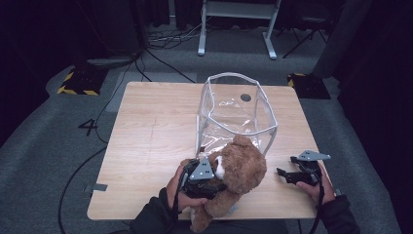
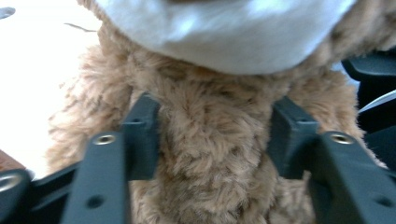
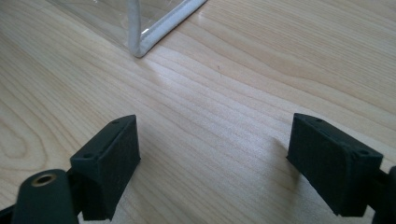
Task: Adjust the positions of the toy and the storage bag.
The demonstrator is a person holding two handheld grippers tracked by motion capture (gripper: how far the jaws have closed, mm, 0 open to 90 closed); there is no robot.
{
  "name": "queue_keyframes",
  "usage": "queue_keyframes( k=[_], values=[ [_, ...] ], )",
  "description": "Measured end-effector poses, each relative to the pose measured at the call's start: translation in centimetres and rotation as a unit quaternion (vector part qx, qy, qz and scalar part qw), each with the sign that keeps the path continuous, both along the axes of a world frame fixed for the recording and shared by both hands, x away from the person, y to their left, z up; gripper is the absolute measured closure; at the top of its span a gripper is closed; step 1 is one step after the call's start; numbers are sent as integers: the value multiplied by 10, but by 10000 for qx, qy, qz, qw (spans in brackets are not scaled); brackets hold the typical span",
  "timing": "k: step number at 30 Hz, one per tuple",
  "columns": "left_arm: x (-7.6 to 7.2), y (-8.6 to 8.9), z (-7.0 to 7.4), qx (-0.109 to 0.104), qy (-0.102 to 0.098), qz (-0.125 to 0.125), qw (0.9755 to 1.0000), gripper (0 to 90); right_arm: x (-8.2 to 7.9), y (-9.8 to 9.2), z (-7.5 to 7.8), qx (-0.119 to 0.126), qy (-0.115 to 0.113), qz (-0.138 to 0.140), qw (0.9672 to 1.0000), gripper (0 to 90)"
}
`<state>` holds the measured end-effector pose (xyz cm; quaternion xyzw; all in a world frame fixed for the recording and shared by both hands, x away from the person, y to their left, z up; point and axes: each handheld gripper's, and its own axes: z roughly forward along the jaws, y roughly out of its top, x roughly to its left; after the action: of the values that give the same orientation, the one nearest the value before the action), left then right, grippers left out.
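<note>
A brown teddy bear with a white muzzle lies at the table's front edge, just before a clear plastic bag that stands open with white trim. My left gripper is shut on the teddy bear's body. In the left gripper view both black jaws press into the bear's fur from either side of my left gripper. My right gripper hovers low over the table's front right, open, nothing between its jaws. In the right gripper view my right gripper points toward a bottom corner of the clear bag.
The wooden table has bare surface to the left of the bag. A dark round hole shows through the bag's far wall. Cables and a white desk frame lie on the grey floor beyond the table.
</note>
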<state>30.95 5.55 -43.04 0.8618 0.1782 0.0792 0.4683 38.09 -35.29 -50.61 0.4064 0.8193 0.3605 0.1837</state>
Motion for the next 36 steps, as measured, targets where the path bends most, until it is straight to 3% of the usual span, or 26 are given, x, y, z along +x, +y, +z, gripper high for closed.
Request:
queue_keyframes(
  k=[2, 9, 12, 15, 17, 18, 19, 21, 26, 29, 30, 31, 36],
  values=[
    [-1, 2, 0, 41, -108, 26, 9999, 529, 0, 0, 0, 2, -2, 0, 10000, 165],
    [-2, 16, -4, -91, -158, 85, 9998, 654, -1, 0, 0, -19, -4, 24, 10000, 171],
    [-3, 23, -5, -172, -166, 59, 9997, 696, -2, -1, 2, -74, -39, 45, 10000, 243],
    [-4, 27, -5, -173, -229, 109, 9995, 727, -4, -3, 8, 211, -31, 223, 9995, 263],
    [-5, 31, -5, -242, -239, 122, 9993, 762, -7, 1, 19, 273, -195, 296, 9990, 306],
    [-5, 32, -6, -249, -233, 105, 9994, 778, -9, 4, 31, 354, -381, 411, 9978, 335],
    [-5, 34, -6, -266, -244, 112, 9993, 778, -9, 4, 31, 354, -381, 411, 9978, 335],
    [-5, 36, -7, -287, -261, 145, 9991, 790, -13, 7, 46, 388, -584, 520, 9962, 363],
    [-4, 39, -7, -307, -287, 132, 9990, 826, -21, 14, 87, 571, -1063, 961, 9880, 411],
    [-4, 42, -7, -339, -298, 143, 9989, 843, -24, 21, 112, 540, -1347, 1162, 9826, 454],
    [-4, 43, -7, -359, -296, 151, 9988, 849, -24, 27, 128, 559, -1545, 1322, 9775, 479],
    [-5, 44, -8, -348, -317, 174, 9987, 849, -24, 27, 128, 559, -1545, 1322, 9775, 479],
    [-6, 49, -8, -420, -376, 263, 9981, 857, -22, 46, 163, 504, -1901, 1587, 9676, 479]
  ],
)
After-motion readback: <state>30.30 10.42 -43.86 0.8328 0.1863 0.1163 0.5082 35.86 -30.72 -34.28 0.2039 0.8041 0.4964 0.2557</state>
